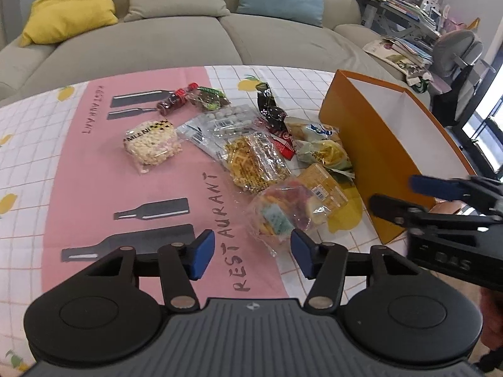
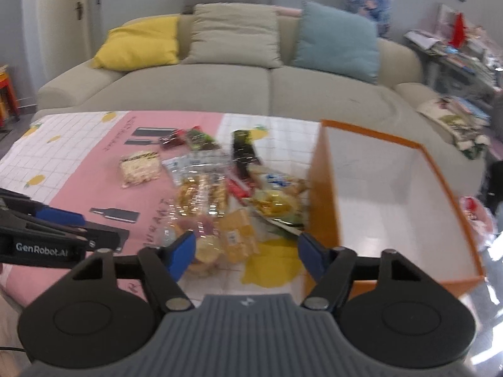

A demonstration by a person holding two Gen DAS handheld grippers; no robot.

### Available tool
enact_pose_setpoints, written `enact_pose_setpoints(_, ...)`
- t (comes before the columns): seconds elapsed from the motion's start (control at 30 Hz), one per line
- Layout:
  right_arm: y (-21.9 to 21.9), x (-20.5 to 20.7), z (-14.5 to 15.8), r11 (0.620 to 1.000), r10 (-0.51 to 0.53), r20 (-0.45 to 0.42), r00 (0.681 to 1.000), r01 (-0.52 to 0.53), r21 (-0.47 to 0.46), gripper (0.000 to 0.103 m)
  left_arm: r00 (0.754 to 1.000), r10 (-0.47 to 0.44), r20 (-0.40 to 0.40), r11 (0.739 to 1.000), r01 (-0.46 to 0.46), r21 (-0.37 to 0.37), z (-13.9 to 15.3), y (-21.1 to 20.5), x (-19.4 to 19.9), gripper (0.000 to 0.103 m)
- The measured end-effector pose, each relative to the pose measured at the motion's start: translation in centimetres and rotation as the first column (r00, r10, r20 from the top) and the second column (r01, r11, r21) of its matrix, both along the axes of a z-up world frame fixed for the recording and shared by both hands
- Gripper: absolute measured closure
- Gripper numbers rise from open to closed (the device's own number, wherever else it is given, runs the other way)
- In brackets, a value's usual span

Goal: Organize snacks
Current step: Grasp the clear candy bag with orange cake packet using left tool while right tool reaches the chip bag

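Several snack packets lie in a pile on the tablecloth left of an orange box [image 1: 361,132] with a white inside, which holds nothing. A rice-crisp pack [image 1: 152,146] lies apart at the left, a yellow noodle-snack pack [image 1: 254,163] in the middle, and a clear bag of colourful sweets [image 1: 283,213] nearest. My left gripper [image 1: 253,253] is open and empty, just short of that bag. My right gripper [image 2: 246,253] is open and empty above the pile's near edge, beside the box [image 2: 393,194]; it also shows in the left wrist view [image 1: 418,194].
A pink and white checked tablecloth [image 1: 78,188] covers the table. A beige sofa [image 1: 188,37] with yellow, beige and blue cushions stands behind it. A cluttered desk [image 1: 408,3] and a grey chair [image 1: 456,50] are at the far right.
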State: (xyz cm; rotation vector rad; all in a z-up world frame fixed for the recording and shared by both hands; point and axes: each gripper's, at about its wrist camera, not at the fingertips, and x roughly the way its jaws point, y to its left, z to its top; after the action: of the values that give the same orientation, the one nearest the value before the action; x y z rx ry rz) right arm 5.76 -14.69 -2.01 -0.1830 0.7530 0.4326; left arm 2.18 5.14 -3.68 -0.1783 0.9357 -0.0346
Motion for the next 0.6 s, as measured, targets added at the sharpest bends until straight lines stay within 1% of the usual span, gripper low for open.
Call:
enact_pose_setpoints(0.03, 0.4, 0.6, -0.5, 1.0, 0.013, -0.016, 1.0, -0.013, 0.007, 0.045, 1.0, -0.001, -0.002, 1.0, 0.001, 0.003, -0.3, 0.1, 0.2, 0.036)
enact_pose_setpoints(0.07, 0.9, 1.2, -1.0, 1.0, 0.019, -0.034, 0.999, -0.019, 0.008, 0.046, 1.0, -0.014, -0.001, 1.0, 0.014, 0.009, -0.5, 0.1, 0.5, 0.033)
enact_pose_setpoints(0.1, 1.3, 1.9, -1.7, 1.0, 0.022, -0.057, 0.998, -0.021, 0.011, 0.052, 0.999, -0.039, 0.005, 0.999, 0.039, 0.017, -0.7, 0.0, 0.7, 0.031)
enact_pose_setpoints(0.17, 1.7, 3.1, -2.8, 1.0, 0.018, -0.09, 0.996, -0.018, 0.009, 0.06, 0.995, -0.095, 0.02, 0.995, 0.094, 0.045, -1.2, -0.3, 1.1, 0.024)
enact_pose_setpoints(0.23, 2.0, 4.3, -3.9, 1.0, 0.019, -0.122, 0.992, -0.018, 0.005, 0.072, 0.99, -0.141, 0.022, 0.987, 0.139, 0.078, -1.7, -0.7, 1.7, 0.022)
enact_pose_setpoints(0.3, 2.0, 5.1, -4.8, 1.0, 0.021, -0.148, 0.989, -0.021, -0.001, 0.079, 0.984, -0.177, 0.01, 0.979, 0.175, 0.107, -2.2, -1.1, 2.4, 0.022)
enact_pose_setpoints(0.47, 2.0, 6.5, -6.2, 1.0, 0.019, -0.179, 0.984, -0.022, -0.017, 0.083, 0.958, -0.286, 0.0, 0.942, 0.281, 0.183, -3.5, -3.0, 4.0, 0.02)
enact_pose_setpoints(0.5, 2.1, 6.8, -6.6, 1.0, 0.02, -0.184, 0.983, -0.024, -0.019, 0.083, 0.951, -0.31, -0.004, 0.932, 0.304, 0.197, -3.8, -3.4, 4.4, 0.019)
enact_pose_setpoints(0.57, 2.2, 7.2, -7.0, 0.999, 0.029, -0.191, 0.981, -0.034, -0.024, 0.084, 0.934, -0.358, 0.011, 0.912, 0.347, 0.217, -4.0, -4.2, 4.8, 0.014)
enact_pose_setpoints(0.6, 2.2, 7.4, -7.3, 0.999, 0.035, -0.194, 0.98, -0.04, -0.024, 0.085, 0.926, -0.378, 0.011, 0.903, 0.366, 0.225, -4.2, -4.5, 5.1, 0.014)
